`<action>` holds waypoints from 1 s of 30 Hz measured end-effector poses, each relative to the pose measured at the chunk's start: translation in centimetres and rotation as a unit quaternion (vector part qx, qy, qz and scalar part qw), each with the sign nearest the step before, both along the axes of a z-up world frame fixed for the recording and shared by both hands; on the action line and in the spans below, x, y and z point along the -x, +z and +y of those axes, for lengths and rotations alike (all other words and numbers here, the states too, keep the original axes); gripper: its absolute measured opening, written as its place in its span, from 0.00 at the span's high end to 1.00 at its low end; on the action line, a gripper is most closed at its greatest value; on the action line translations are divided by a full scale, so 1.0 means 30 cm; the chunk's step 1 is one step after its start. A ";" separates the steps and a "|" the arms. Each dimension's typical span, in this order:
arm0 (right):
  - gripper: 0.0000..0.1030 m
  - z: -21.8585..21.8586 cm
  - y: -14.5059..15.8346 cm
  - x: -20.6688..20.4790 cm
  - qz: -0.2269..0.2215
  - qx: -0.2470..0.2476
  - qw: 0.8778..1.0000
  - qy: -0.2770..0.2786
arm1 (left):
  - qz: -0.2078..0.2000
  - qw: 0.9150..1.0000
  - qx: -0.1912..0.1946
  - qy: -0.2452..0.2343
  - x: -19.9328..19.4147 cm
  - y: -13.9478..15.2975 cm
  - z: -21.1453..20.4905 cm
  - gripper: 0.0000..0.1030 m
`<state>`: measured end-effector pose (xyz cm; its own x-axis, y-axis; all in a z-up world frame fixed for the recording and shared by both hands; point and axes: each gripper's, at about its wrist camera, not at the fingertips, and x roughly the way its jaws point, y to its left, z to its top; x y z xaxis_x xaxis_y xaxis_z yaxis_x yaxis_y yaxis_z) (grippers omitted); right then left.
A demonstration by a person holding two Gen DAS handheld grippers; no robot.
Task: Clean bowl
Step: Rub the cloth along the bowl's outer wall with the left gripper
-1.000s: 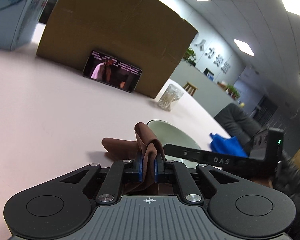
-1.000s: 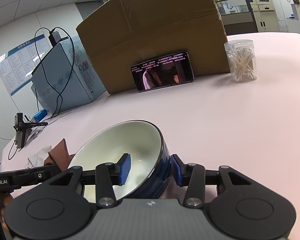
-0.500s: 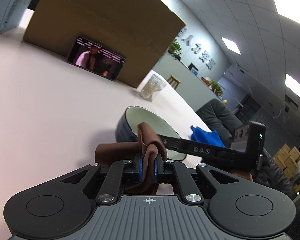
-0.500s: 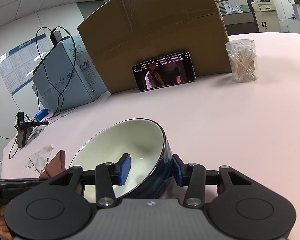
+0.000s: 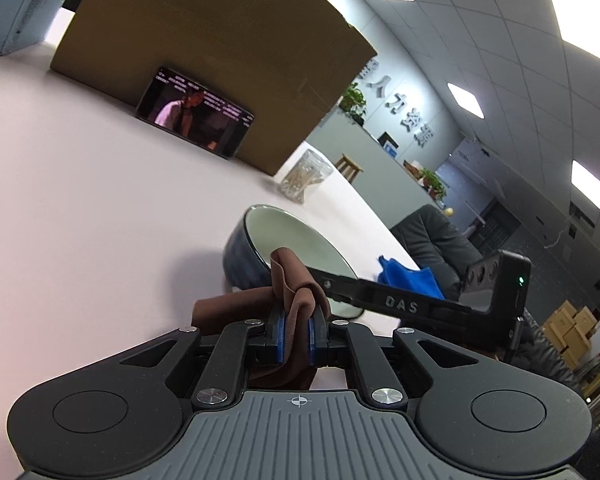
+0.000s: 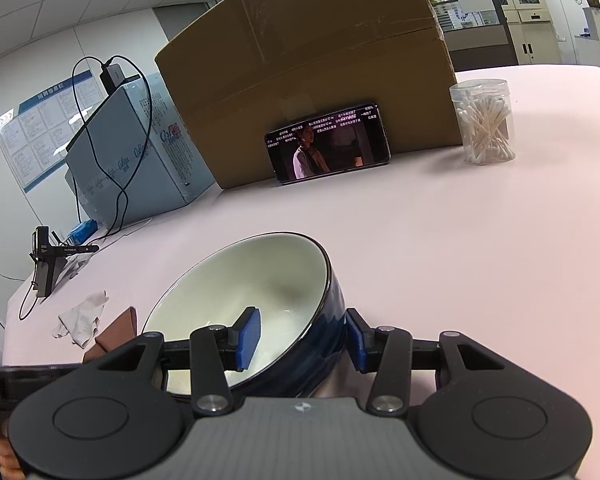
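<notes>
A dark blue bowl point(image 6: 260, 300) with a white inside is tilted toward the left in the right wrist view. My right gripper point(image 6: 300, 340) straddles its near rim, one blue pad inside and one outside against the wall. My left gripper point(image 5: 296, 340) is shut on a brown cloth point(image 5: 296, 280), which bunches up above the pads. The bowl point(image 5: 284, 236) lies just beyond the cloth in the left wrist view, partly hidden by the cloth and by the right gripper's arm point(image 5: 400, 304). The cloth point(image 6: 116, 328) also shows left of the bowl in the right wrist view.
A large cardboard box point(image 6: 308, 60) stands at the back with a phone point(image 6: 328, 142) playing video leaning on it. A clear jar of cotton swabs point(image 6: 484, 122) stands to its right. A blue-grey box with cables point(image 6: 128, 152) and a crumpled white tissue point(image 6: 82, 318) are on the left.
My left gripper with the cloth has swung and moved closer to the bowl. The bowl has tilted further in my right gripper, its opening turned more to the left.
</notes>
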<state>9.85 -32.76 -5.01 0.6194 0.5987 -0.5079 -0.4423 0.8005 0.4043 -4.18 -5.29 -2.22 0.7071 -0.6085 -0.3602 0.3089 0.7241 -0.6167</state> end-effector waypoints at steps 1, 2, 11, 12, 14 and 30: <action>0.51 -0.002 0.000 -0.001 0.000 -0.001 1.000 0.000 | 0.000 1.000 0.003 0.007 -0.008 -0.001 0.008 0.91; 0.51 -0.004 -0.001 -0.002 0.001 -0.003 1.000 -0.001 | 0.001 1.000 0.009 0.014 -0.016 -0.001 0.018 0.91; 0.50 -0.004 0.001 -0.011 0.003 0.002 1.000 0.000 | -0.012 0.999 0.033 0.019 -0.053 -0.017 0.050 0.91; 0.50 -0.001 0.002 -0.013 0.003 0.004 1.000 0.001 | -0.011 0.999 0.038 0.018 -0.053 -0.021 0.054 0.91; 0.50 0.009 0.008 -0.018 0.000 0.016 1.000 0.002 | -0.015 0.999 0.043 0.016 -0.054 -0.027 0.057 0.91; 0.77 0.066 0.032 -0.111 -0.023 0.093 0.995 0.020 | -0.022 0.998 0.055 0.003 -0.051 -0.043 0.071 0.91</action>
